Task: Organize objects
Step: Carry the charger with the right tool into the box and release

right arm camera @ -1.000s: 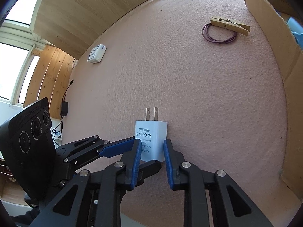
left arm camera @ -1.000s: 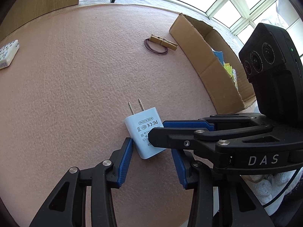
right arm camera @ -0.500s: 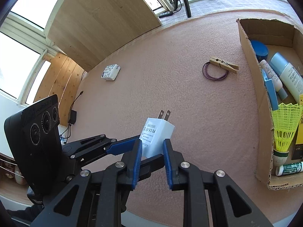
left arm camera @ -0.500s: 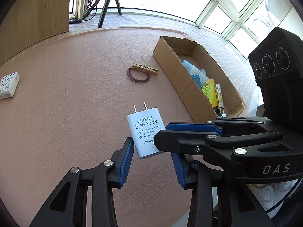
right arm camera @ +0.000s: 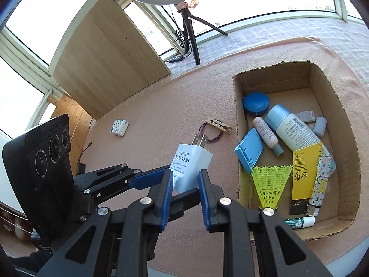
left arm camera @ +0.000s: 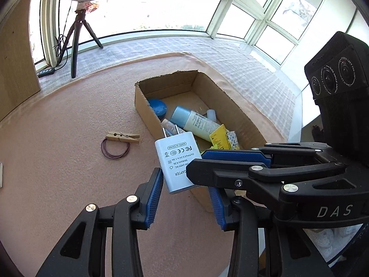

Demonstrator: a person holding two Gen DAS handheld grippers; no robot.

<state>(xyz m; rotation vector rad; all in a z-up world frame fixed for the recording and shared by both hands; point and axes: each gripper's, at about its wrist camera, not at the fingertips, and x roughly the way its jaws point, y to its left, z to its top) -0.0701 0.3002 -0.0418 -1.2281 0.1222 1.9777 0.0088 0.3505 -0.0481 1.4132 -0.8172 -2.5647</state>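
Above the pink mat (right arm camera: 143,115), left of the cardboard box (right arm camera: 237,120), the white power adapter (right arm camera: 190,168) hangs in the air, prongs pointing up and away from both cameras. Both tools are on it. The right gripper (right arm camera: 184,180) pinches its lower body across the thin faces, blue pads pressed flat on it. The left gripper (left arm camera: 184,189) straddles the same lower end from the other side; its left pad touches the adapter's edge, its right pad is hidden behind the right gripper's finger, so contact there I can't confirm. My read: the right one carries the load.

Key relation: the box lies to the right and slightly far of the adapter. In the right wrist view its near-left wall sits just beside the adapter's right edge, with the opening beyond. In the left wrist view the adapter already overlaps that wall. The adapter's long axis runs roughly along the gripper fingers, tilted a little right at the top.

The right hand is nearer the box. The open spot looks like the far end of the box floor, past the blue round tin (right arm camera: 256,103); the near end is crowded with a yellow shuttlecock (right arm camera: 268,184), bottles and a yellow card.

Still on the mat: clothespin (right arm camera: 219,125) on a hair tie (left arm camera: 114,149), and a small white tile (right arm camera: 118,128) far left.
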